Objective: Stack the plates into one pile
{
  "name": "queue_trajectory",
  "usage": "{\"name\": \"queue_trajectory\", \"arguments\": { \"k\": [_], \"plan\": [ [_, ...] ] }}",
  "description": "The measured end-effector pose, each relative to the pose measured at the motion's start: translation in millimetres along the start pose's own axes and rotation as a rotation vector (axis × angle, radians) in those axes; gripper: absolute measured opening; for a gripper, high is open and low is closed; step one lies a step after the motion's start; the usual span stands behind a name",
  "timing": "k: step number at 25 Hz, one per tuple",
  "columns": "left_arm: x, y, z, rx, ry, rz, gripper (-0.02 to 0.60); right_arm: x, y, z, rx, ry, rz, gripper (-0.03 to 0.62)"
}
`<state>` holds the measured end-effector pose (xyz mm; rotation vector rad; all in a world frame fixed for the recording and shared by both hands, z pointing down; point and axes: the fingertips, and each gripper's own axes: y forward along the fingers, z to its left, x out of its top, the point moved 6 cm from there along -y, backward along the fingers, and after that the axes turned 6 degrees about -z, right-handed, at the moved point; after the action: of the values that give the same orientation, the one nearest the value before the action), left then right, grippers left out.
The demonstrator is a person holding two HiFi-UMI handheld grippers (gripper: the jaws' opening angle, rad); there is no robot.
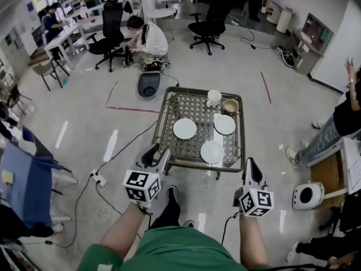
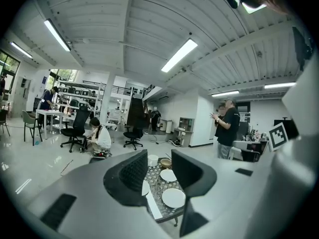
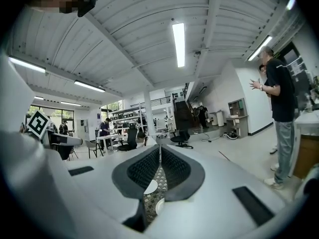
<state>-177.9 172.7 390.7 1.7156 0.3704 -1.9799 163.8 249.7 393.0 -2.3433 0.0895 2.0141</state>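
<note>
Three white plates lie apart on a low glass-topped wicker table (image 1: 164, 109): one at the left (image 1: 185, 128), one at the right (image 1: 224, 124), one nearest me (image 1: 212, 151). Both grippers are held in the air short of the table's near edge, touching nothing. My left gripper (image 1: 157, 151) is open and empty; between its jaws (image 2: 159, 156) I see the near plate (image 2: 174, 197) and the right plate (image 2: 168, 175). My right gripper (image 1: 250, 166) is shut with nothing in it (image 3: 160, 149); parts of two plates (image 3: 151, 186) show below its jaws.
A white mug (image 1: 214, 97) and a tan bowl (image 1: 230, 105) stand at the table's far side. A person crouches beyond it (image 1: 148, 38) near office chairs (image 1: 207, 29). Another person stands at the right (image 1: 345, 114). A power strip with cables (image 1: 99, 179) and a white round device (image 1: 307, 195) lie on the floor.
</note>
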Motion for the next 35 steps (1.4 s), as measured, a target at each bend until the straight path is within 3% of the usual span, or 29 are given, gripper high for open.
{"name": "queue_trajectory", "arguments": {
  "k": [11, 20, 26, 35],
  "plan": [
    [18.1, 150.3, 79.9, -0.092, -0.046, 0.006, 0.161, 7.3, 133.1, -14.9, -0.086, -0.015, 0.038, 0.029],
    [19.6, 213.2, 142.0, -0.095, -0.061, 0.033, 0.161, -4.6, 204.0, -24.2, -0.166, -0.008, 0.086, 0.029],
    [9.5, 237.7, 145.7, -0.085, -0.064, 0.072, 0.161, -20.3, 229.6, -41.0, -0.170, 0.030, 0.121, 0.029],
    [7.0, 270.9, 118.5, -0.036, -0.047, 0.091, 0.161, -36.9, 263.4, -79.7, -0.093, 0.094, 0.148, 0.029]
  ]
}}
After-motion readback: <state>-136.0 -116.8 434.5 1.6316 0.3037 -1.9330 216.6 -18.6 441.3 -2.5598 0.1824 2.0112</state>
